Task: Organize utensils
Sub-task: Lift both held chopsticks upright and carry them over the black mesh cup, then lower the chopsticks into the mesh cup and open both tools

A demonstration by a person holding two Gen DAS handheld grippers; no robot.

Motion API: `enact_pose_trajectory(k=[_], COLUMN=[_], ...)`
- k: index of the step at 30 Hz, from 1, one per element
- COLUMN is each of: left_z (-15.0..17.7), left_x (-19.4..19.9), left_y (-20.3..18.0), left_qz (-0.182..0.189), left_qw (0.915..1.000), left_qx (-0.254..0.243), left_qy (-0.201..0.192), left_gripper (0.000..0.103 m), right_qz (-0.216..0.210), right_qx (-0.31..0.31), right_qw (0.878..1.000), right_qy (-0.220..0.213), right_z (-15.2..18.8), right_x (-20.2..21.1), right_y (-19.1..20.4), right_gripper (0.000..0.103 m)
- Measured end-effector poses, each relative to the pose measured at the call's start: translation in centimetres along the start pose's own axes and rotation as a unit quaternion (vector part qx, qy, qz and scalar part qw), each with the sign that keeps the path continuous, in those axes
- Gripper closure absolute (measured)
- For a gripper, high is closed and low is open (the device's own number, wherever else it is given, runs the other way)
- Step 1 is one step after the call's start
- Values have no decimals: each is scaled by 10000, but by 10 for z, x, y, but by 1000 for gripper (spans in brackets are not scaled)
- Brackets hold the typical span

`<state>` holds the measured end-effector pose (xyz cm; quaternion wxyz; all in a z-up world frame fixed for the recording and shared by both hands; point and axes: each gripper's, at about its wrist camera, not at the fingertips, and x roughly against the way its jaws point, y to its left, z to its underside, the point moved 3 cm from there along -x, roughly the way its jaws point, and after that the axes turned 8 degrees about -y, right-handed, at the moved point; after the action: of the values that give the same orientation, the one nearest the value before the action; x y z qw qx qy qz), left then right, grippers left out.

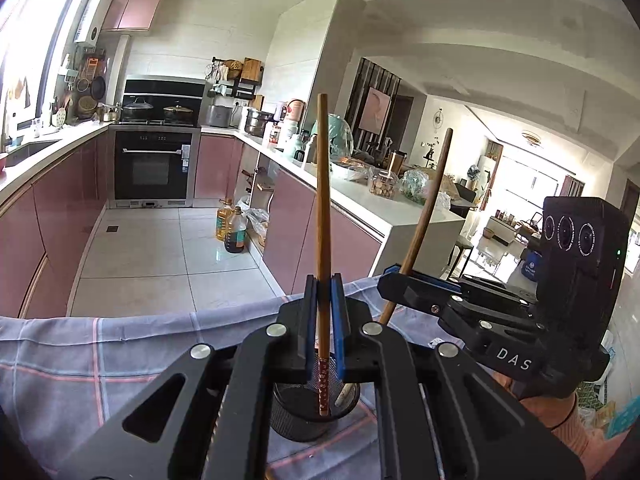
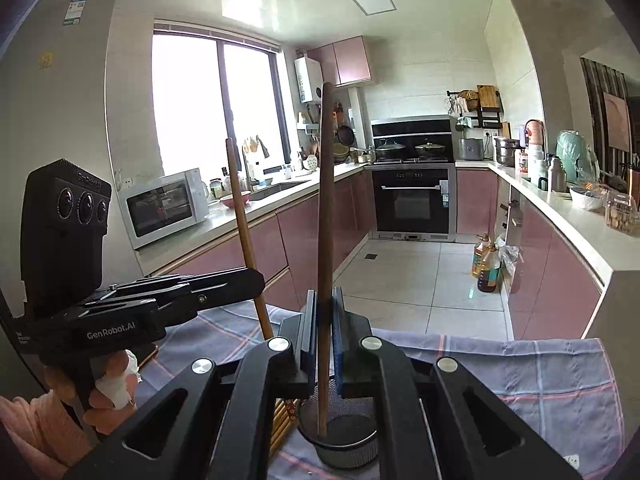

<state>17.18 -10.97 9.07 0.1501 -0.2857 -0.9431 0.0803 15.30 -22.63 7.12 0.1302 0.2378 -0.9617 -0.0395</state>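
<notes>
Your left tool [image 1: 324, 320] is clamped on a light wooden chopstick [image 1: 322, 200], blue pads pressed to either side of the shaft. That chopstick stands nearly upright, its patterned red lower end [image 1: 323, 388] reaching down inside the black mesh holder [image 1: 304, 420] just below the tool. A second pale utensil end leans inside the same holder beside it.

Your right tool [image 2: 325, 332] is closed tight on a darker brown chopstick [image 2: 326, 200], which also stands close to upright with its lower tip down in the mesh holder [image 2: 352, 452]. From the left wrist camera you see this right tool [image 1: 404, 284] off to the side, with the dark chopstick [image 1: 430, 208] tilting up and to the right through it.

The holder sits on a blue-grey checked cloth [image 1: 100, 360] spread over the counter. In the right wrist camera, a bundle of wooden chopsticks [image 2: 282, 424] lies on the cloth just left of the holder, partly hidden under the tool. Behind lie pink kitchen cabinets [image 2: 320, 232], a built-in oven [image 2: 412, 200] and a microwave [image 2: 164, 208].
</notes>
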Motion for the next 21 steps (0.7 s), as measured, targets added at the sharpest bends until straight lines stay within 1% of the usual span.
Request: enact_pose_trajectory(k=[3,6,13,16,21], left_z=[11,26,70,83,88], left_x=[-21,-38,-60,-68,-76], left_y=[3,8,20,25,29], left_qz=[-96,-135,-128,-171,-189], left_qw=[9998,9986,9943,9927,9915], left_qx=[23,70,-21,-55,-26], left_qy=[199,497,1058,1195,1286], left_gripper=[95,95,95,95,95], right_qz=[31,2,9,19,98], right_qx=[-71,-145,-195,-282,-377], right_qw=[9996,9983,9911,9883,9869], right_qy=[256,565,1314,1502,1566], right_z=[12,28,61,68,73], right_x=[-17,-32,-59,-69,-77], right_y=[-9,-13,-21,-25,-28], right_gripper=[97,97,97,97,96])
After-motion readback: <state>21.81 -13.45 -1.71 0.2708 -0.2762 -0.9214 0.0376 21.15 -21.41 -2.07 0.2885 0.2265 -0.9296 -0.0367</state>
